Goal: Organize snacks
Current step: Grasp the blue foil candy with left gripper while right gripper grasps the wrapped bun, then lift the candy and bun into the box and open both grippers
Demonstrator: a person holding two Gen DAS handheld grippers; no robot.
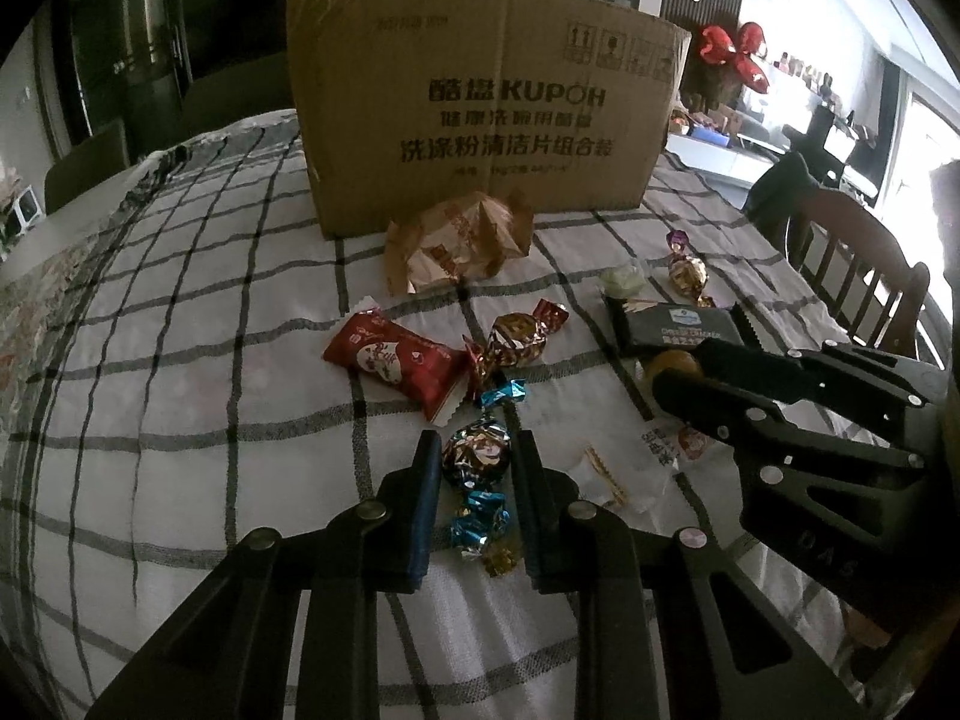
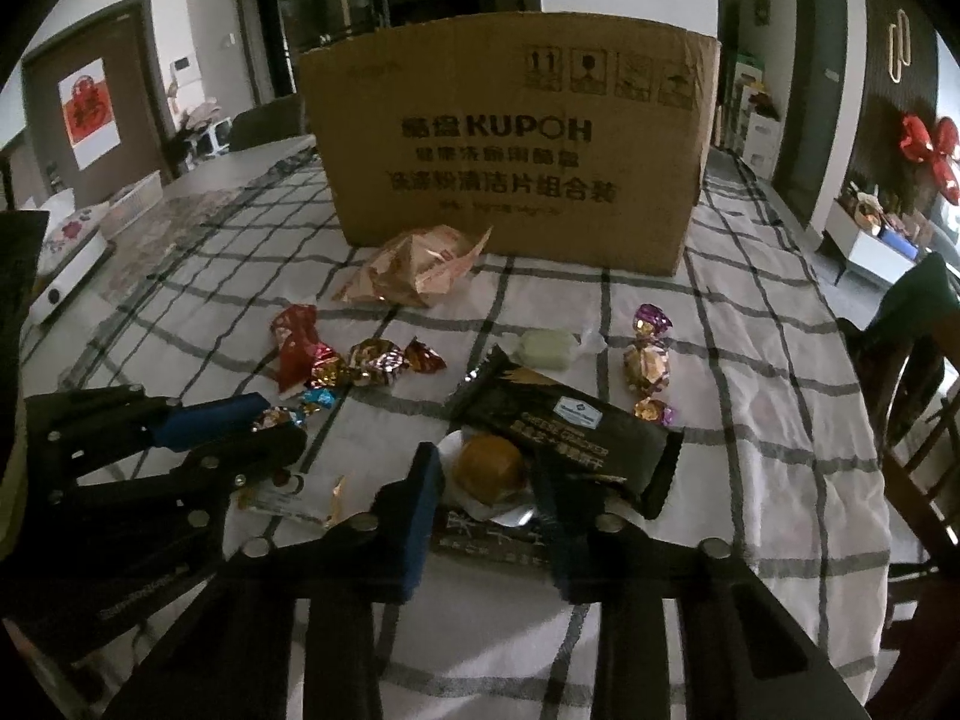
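Observation:
Several wrapped snacks lie on a checked tablecloth (image 1: 180, 360) before a cardboard box (image 1: 480, 114). My left gripper (image 1: 474, 456) straddles a blue-twist foil candy (image 1: 477, 456), fingers touching both its sides. My right gripper (image 2: 486, 474) straddles a round brown pastry in clear wrap (image 2: 489, 468), which also shows in the left wrist view (image 1: 672, 366). Whether the pads press it is unclear. A black cracker pack (image 2: 564, 426) lies just behind it.
A red packet (image 1: 390, 360), a gold-red candy (image 1: 516, 339), a purple-gold candy (image 2: 645, 360), a pale green sweet (image 2: 549, 348) and a crumpled tan bag (image 1: 456, 246) lie around. A white wrapper (image 1: 630, 468) lies between the grippers. A wooden chair (image 1: 852, 252) stands on the right.

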